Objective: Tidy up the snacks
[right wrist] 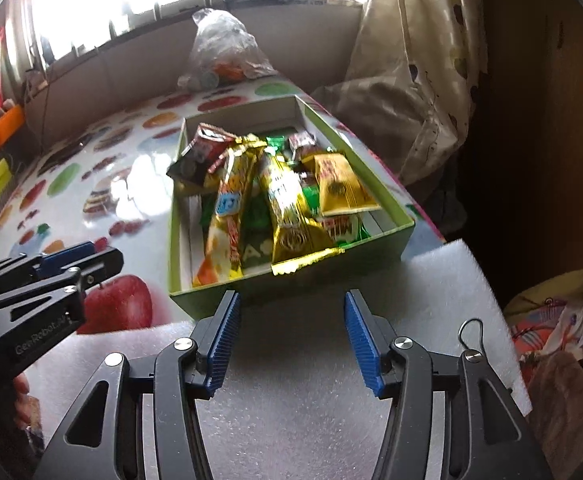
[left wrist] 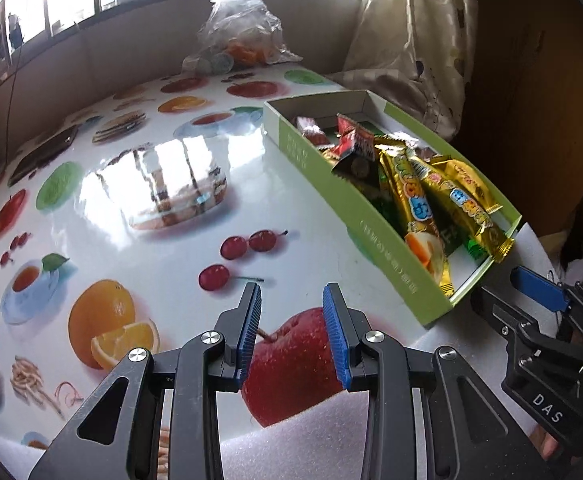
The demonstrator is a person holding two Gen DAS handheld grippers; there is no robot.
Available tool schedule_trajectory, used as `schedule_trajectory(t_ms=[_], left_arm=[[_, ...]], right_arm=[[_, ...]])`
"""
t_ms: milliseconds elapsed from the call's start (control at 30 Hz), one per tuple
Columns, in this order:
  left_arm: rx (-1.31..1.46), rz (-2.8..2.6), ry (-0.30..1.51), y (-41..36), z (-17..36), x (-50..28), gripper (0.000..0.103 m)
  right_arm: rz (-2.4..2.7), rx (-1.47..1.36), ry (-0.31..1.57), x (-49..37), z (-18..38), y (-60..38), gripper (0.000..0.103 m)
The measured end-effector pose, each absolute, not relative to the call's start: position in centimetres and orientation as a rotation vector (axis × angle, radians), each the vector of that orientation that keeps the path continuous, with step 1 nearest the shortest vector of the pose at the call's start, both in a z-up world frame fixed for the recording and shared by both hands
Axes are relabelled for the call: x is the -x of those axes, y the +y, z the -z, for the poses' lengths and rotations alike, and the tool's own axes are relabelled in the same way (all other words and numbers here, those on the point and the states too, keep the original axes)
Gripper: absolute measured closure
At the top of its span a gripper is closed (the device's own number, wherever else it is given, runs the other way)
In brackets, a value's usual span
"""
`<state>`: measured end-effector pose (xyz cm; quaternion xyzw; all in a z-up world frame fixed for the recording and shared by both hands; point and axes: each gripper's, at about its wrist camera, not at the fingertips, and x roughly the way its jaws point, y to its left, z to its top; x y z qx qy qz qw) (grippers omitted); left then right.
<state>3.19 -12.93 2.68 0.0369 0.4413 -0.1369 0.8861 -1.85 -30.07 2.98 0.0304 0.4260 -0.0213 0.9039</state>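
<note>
The snacks (right wrist: 275, 196) lie heaped in a green cardboard box (right wrist: 291, 284), which stands on the tabletop (left wrist: 163, 208) toward its right edge; in the right wrist view the box is at 12 o'clock, straight ahead of the right claw (right wrist: 291, 338), and in the left wrist view it is at about 2 o'clock.

Going from large to small: the tabletop is glossy and hard, printed with fruits and cups, and it mirrors the window. A sheet of white foam (right wrist: 311, 380), soft and grainy, covers its near corner, and the box's near end rests on it. The box is shallow, rectangular, with thin stiff walls and a white inside. At the far end of the tabletop, at 12 o'clock, sits a crumpled clear plastic bag (left wrist: 239, 28). The long gold wrappers (left wrist: 463, 204) are shiny, slippery foil with crimped ends; one end sticks out over the near wall. The dark red packets (left wrist: 355, 144) are smaller and lie toward the far end.

The right claw stands rather wide open and holds nothing. The left claw (left wrist: 291, 322) is only narrowly open, also empty, above the printed apple.

I judge the step is to reach for one snack. It seems best to take a gold bar across its narrow width, near the middle, because the foil can slide. The other claw could steady the box wall so the light box does not shift on the foam.
</note>
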Motion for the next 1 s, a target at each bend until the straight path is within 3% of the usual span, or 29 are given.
schedule_trajectory(t_ms=[300,1000], left_arm=[[-0.083,0.281,0.949,-12.8,-1.4,-3.3,0.070],[-0.105,0.264,0.930,-13.1,-1.3,-2.9,0.070]], right_arm=[[0.064,-0.032,0.900,1.4,-1.8,-29.2,0.043],[0.079,-0.036,0.891,1.5,-1.5,-29.2,0.042]])
